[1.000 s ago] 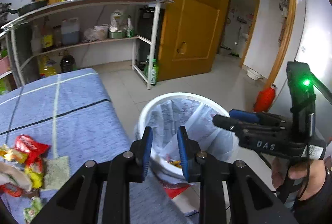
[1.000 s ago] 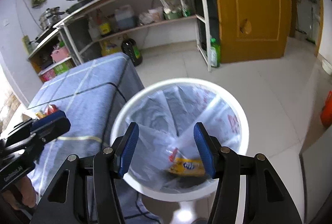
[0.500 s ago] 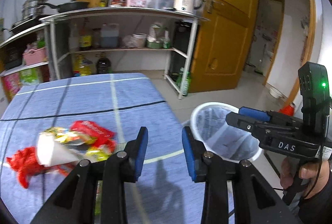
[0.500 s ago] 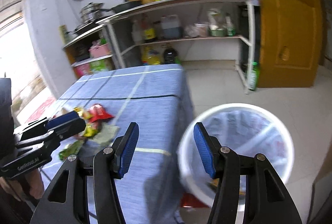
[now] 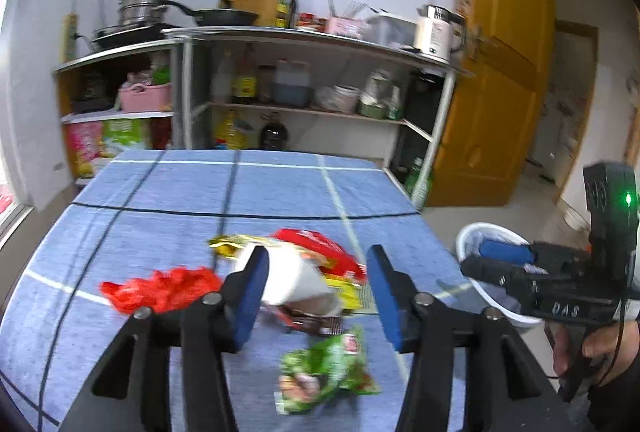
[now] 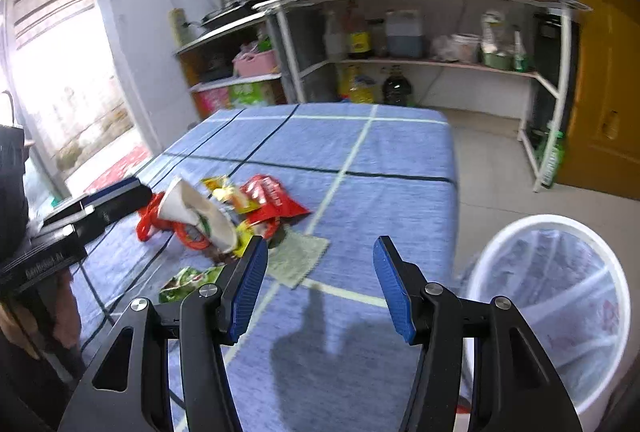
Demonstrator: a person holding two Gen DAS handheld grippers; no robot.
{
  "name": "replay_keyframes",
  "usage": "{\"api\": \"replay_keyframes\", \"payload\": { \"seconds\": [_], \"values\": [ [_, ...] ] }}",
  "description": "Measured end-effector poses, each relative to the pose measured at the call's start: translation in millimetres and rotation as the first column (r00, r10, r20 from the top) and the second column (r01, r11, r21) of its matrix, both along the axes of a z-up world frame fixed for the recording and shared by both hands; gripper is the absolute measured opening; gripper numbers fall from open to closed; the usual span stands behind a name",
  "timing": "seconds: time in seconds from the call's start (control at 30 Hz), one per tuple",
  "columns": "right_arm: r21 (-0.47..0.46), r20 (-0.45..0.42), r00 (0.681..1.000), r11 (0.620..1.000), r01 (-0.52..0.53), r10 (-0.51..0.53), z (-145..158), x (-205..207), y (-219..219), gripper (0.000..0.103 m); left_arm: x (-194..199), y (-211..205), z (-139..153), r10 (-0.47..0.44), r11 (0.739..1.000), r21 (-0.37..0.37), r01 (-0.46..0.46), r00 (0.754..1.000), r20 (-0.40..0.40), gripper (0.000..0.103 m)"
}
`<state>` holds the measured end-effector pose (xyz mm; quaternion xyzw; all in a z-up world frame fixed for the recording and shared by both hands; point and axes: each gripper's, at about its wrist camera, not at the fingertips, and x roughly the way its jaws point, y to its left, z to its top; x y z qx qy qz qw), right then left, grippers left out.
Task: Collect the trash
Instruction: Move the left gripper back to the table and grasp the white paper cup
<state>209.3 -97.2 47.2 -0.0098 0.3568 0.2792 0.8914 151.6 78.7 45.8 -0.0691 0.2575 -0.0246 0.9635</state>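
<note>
A pile of trash lies on the blue checked tablecloth (image 5: 280, 188): a white paper cup (image 5: 296, 278) on its side, a red wrapper (image 5: 316, 244), a crumpled red bag (image 5: 160, 286), a green snack bag (image 5: 328, 368). My left gripper (image 5: 316, 292) is open and empty just above the cup. My right gripper (image 6: 320, 288) is open and empty over the table's near right part, right of the pile. The cup (image 6: 196, 212) and green bag (image 6: 184, 282) show there too. The white lined bin (image 6: 560, 308) stands on the floor to the right.
A metal shelf unit (image 5: 304, 80) with pots, bottles and a kettle (image 5: 434, 32) stands behind the table. A wooden door (image 5: 504, 84) is at the right. A flat grey-green packet (image 6: 298, 258) lies beside the pile. The bin (image 5: 488, 244) sits off the table's right edge.
Both grippers swung left from over the bin to over the table. My left gripper opened wider and came up to the trash pile. The right stayed open.
</note>
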Motion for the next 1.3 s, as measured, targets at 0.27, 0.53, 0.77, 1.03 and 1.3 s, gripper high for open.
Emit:
{"api": "replay_keyframes", "payload": {
  "seconds": [0.27, 0.53, 0.77, 1.03, 1.3],
  "values": [
    [-0.039, -0.046, 0.997, 0.997, -0.063, 0.061, -18, 14, 28, 0.056, 19, 23, -26, 0.025, 0.998, -0.047, -0.028, 0.997, -0.078, 0.07],
    [-0.069, -0.094, 0.994, 0.995, -0.069, 0.062, -32, 28, 40, 0.056, 44, 25, -40, 0.039, 0.993, -0.107, -0.056, 0.988, -0.148, 0.072],
    [-0.11, -0.14, 0.985, 0.987, -0.113, 0.097, -49, 48, 49, 0.056, 57, 20, -44, 0.021, 0.99, -0.137, -0.046, 0.983, -0.18, 0.072],
    [-0.158, -0.139, 0.981, 0.975, -0.155, 0.133, -61, 56, 63, 0.056, 60, 18, -44, 0.033, 0.99, -0.129, -0.055, 0.985, -0.167, 0.069],
    [-0.206, -0.138, 0.984, 0.969, -0.14, 0.113, -65, 60, 72, 0.053, 44, 36, -34, 0.061, 0.983, -0.165, -0.083, 0.989, -0.133, 0.066]
  ]
}}
